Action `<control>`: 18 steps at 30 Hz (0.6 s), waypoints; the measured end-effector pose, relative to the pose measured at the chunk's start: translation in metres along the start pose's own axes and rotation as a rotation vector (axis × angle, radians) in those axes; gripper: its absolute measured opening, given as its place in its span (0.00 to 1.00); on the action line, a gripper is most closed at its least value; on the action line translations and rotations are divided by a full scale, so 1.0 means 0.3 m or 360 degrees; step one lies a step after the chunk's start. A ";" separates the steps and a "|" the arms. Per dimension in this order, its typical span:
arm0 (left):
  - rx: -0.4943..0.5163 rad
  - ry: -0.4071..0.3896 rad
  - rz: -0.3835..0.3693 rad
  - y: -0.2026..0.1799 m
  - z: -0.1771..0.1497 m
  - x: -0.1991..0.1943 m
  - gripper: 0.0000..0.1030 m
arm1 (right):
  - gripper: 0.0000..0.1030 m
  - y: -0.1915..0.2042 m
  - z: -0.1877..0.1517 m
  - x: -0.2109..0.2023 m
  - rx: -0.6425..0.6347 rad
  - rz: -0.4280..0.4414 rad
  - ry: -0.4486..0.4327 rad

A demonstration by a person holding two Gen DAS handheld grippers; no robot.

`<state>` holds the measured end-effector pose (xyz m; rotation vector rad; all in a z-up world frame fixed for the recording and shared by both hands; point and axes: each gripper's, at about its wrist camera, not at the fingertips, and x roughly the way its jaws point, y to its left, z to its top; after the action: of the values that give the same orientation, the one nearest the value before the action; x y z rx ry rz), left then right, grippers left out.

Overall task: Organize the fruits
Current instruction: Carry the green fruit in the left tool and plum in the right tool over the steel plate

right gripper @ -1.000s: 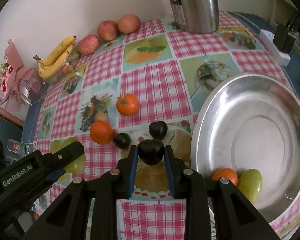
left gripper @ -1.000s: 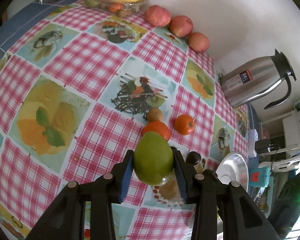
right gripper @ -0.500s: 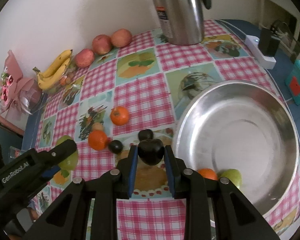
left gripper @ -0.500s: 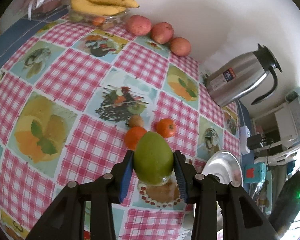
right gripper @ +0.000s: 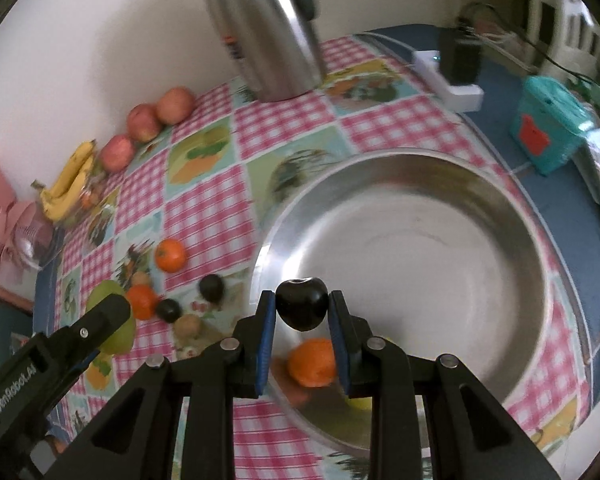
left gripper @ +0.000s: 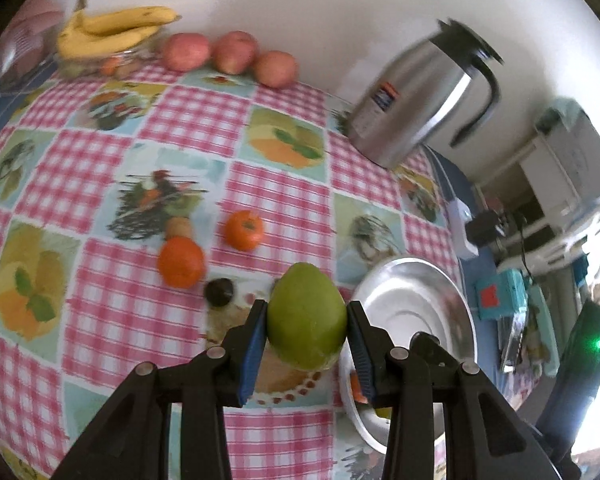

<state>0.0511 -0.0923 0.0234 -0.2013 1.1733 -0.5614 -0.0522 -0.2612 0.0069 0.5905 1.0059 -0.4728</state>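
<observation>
Left hand-held gripper point(left gripper: 307, 334) clamped on green mango point(left gripper: 306, 320) over desk point(left gripper: 112, 312) beside steel bowl point(right gripper: 512, 216), right hand-held gripper point(right gripper: 302, 316) pinching dark plum point(right gripper: 301, 303) above rim; risk: collision at bowl, plum rolling out.

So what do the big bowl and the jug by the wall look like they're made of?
Bowl: bare metal, probably stainless steel, with a dull brushed sheen and soft reflections. Jug: polished steel-looking body with bright streaks, and a matte black lid and handle, likely plastic.
</observation>
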 end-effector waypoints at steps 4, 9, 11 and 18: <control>0.0109 0.0022 -0.0034 -0.073 -0.025 0.035 0.41 | 0.27 -0.063 0.005 -0.017 0.0075 -0.0025 -0.0024; 0.0246 0.0008 -0.0055 -0.149 -0.047 0.070 0.41 | 0.27 -0.097 0.008 -0.029 0.0114 -0.0028 -0.0042; 0.0297 0.0002 -0.0061 -0.175 -0.055 0.086 0.41 | 0.27 -0.101 0.010 -0.029 0.0116 -0.0025 -0.0045; 0.0381 0.0003 -0.0081 -0.210 -0.072 0.140 0.41 | 0.27 -0.134 0.011 -0.035 0.0165 -0.0009 -0.0058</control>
<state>0.0232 -0.1643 0.0082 -0.0259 1.0946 -0.7415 -0.0798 -0.2925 0.0077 0.6697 0.9530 -0.5413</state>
